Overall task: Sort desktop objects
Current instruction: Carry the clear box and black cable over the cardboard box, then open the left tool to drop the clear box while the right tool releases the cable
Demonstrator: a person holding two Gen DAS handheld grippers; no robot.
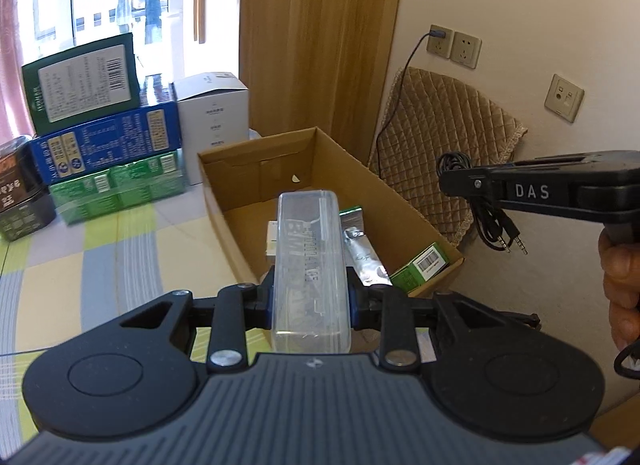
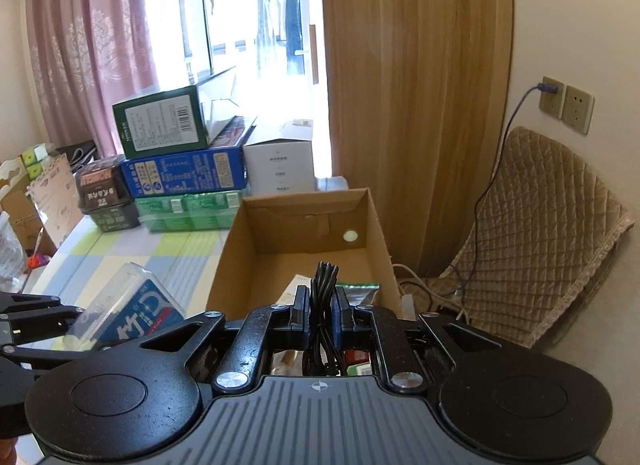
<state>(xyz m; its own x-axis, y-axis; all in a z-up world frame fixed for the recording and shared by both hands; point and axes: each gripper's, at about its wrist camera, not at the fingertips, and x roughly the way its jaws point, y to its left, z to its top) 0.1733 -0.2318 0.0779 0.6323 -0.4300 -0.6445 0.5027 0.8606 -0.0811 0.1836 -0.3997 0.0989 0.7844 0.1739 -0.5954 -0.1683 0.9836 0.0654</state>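
You are holding a clear plastic case [image 1: 311,265] in the left claw [image 1: 311,301], its pads pressing both long sides near the case's near end, so most of its length is sticking out ahead toward the centre of the frame. You are holding a bundled black cable [image 2: 323,297] in the right claw [image 2: 322,311], which is closed narrowly on the coil; in the left wrist view the cable's loose loops and two plugs [image 1: 508,242] are hanging below that claw at the right of the frame. The open cardboard box [image 1: 256,169] is sitting on the checked worktop [image 1: 100,249] in the middle of both views, and it is already carrying a silver sachet [image 1: 362,253] and a green packet [image 1: 424,269] at its near end. Both claws are hovering above or just short of the box's near rim; which of the two, I cannot tell. Risks, as judged: the case is smooth and gripped toward one end, so tilting it may be letting it pivot or slide out before it is over the box. The dangling plugs may be catching on the box's right wall or trailing outside it on release. The two claws are working close together, so lowering both at once may be causing them to collide.
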